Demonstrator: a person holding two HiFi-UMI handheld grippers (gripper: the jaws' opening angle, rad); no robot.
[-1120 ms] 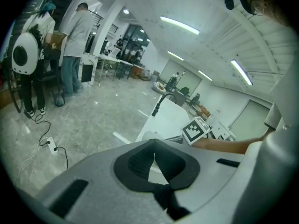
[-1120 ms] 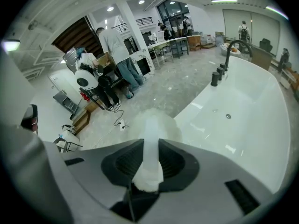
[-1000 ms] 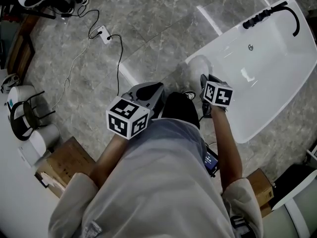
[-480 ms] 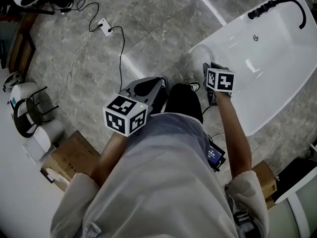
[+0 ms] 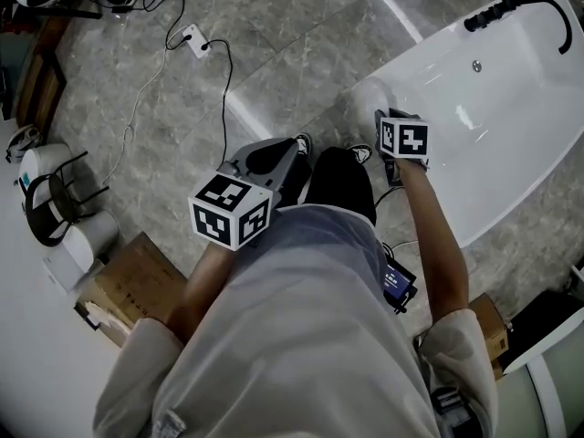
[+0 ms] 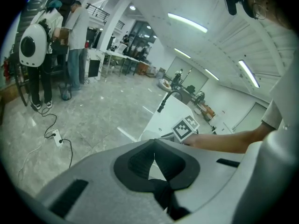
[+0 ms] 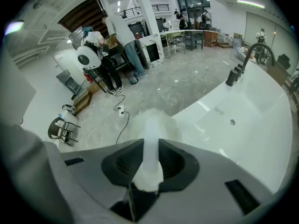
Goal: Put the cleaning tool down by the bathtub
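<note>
The right hand-held gripper (image 7: 150, 143) squeezed the cleaning tool (image 7: 151, 120); it needed lowering gently beside the bathtub (image 7: 247, 125); the left hand-held gripper (image 6: 154, 146) was closed, empty.

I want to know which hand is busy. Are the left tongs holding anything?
No, the left tongs are closed with their tips together and nothing between them.

Left gripper (image 6: 153, 143) sits tucked in near the body, jaws together, empty. Right arm (image 5: 438, 245) reaches out further, right gripper (image 7: 150, 148) tipped steeply down, clamped on the cleaning tool (image 7: 150, 125) handle.
</note>
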